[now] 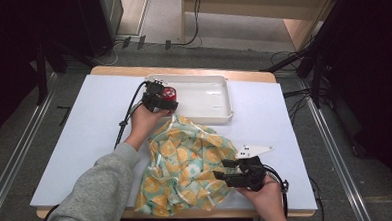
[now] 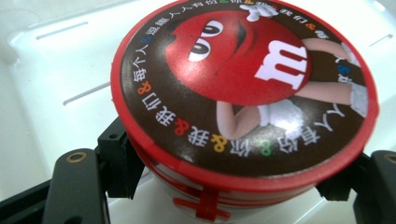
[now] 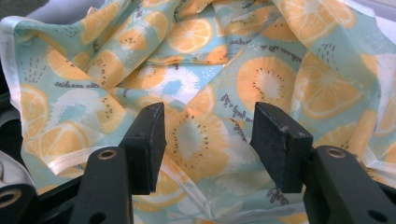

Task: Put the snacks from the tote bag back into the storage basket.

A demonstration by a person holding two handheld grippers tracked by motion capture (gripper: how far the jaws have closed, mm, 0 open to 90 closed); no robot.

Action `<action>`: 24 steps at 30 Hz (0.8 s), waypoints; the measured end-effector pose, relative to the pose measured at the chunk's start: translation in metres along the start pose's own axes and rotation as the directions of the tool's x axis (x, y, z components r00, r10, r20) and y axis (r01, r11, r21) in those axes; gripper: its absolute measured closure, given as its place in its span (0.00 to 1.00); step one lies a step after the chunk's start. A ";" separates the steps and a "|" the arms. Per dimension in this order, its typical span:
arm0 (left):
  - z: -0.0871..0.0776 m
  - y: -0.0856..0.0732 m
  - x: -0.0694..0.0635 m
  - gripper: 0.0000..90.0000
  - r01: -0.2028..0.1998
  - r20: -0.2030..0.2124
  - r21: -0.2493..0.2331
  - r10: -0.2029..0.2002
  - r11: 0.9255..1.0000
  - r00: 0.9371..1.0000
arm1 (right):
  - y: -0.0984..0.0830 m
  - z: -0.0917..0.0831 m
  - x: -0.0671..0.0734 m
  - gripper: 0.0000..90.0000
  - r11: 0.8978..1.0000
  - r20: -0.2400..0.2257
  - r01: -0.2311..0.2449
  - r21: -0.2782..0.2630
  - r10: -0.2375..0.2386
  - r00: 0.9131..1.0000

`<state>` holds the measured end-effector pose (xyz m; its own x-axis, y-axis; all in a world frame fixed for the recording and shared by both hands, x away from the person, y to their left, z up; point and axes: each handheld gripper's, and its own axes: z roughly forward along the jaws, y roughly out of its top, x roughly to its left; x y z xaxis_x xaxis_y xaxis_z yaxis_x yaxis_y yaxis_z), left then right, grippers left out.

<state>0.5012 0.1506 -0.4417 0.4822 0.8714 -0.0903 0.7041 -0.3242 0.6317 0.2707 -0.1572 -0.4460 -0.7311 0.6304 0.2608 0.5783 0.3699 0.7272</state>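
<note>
Item in hand: a round red-lidded candy tub point(image 2: 243, 93), white below the lid, with a red tear strip at the seam. The lid carries a red cartoon candy figure with a white lower-case "m", white gloves and shoes, on a brown ground. A ring of multicoloured Chinese characters with "&" signs runs round the rim. In the high view the tub point(image 1: 168, 93) sits at the 9 o'clock end of a shallow white plastic tray point(image 1: 218, 97), at the 12 o'clock side of the white-topped bench point(image 1: 85, 145).

The left tongs point(image 1: 159, 99) are clamped on the tub; the left gripper view shows both black pads pressed against its sides just under the lid.

The right tongs point(image 3: 208, 142) stand apart with nothing gripped. The high view places the right tongs point(image 1: 225, 169) at 4 o'clock, at the edge of a crumpled pale-blue cloth printed with orange slices point(image 1: 186, 166). The right gripper view shows the cloth point(image 3: 261, 70) close up, with small dark cursive writing, too small to read. Lid lettering is legible in the left gripper view, not from above.
</note>
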 end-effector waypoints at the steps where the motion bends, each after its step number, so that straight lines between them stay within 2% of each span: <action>1: 0.000 0.000 0.000 0.28 0.002 0.002 -0.001 -0.002 1.000 1.000 | 0.000 0.000 0.000 0.51 1.000 0.001 0.002 -0.001 -0.002 1.000; 13: 0.001 -0.007 -0.004 0.27 0.003 0.015 -0.019 -0.003 1.000 1.000 | 0.000 0.002 0.001 0.51 1.000 0.001 0.006 0.008 -0.006 1.000; 16: 0.002 -0.007 -0.004 0.23 0.000 0.036 -0.019 0.001 1.000 0.999 | 0.000 0.003 0.001 0.51 1.000 -0.004 0.008 0.010 -0.008 1.000; 18: 0.003 -0.008 -0.005 0.20 -0.008 0.033 -0.012 0.008 1.000 0.999 | 0.000 0.003 0.002 0.51 1.000 -0.003 0.009 0.010 -0.009 1.000; 19: 0.003 -0.008 -0.005 0.15 -0.008 0.030 -0.018 0.008 1.000 1.000 | 0.000 0.003 0.002 0.51 1.000 -0.004 0.008 0.009 -0.008 1.000; 20: 0.002 -0.009 -0.005 0.15 -0.004 0.044 -0.023 0.005 1.000 0.999 | 0.000 0.002 0.001 0.51 1.000 -0.003 0.008 0.010 -0.008 1.000; 24: -0.001 -0.008 -0.005 0.15 -0.014 0.050 -0.024 0.015 1.000 0.999 | 0.000 0.002 0.001 0.51 1.000 -0.001 0.009 0.010 -0.009 1.000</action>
<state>0.4927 0.1497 -0.4457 0.5183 0.8468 -0.1194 0.6850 -0.3275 0.6508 0.2703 -0.1549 -0.4474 -0.7367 0.6264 0.2547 0.5751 0.3823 0.7233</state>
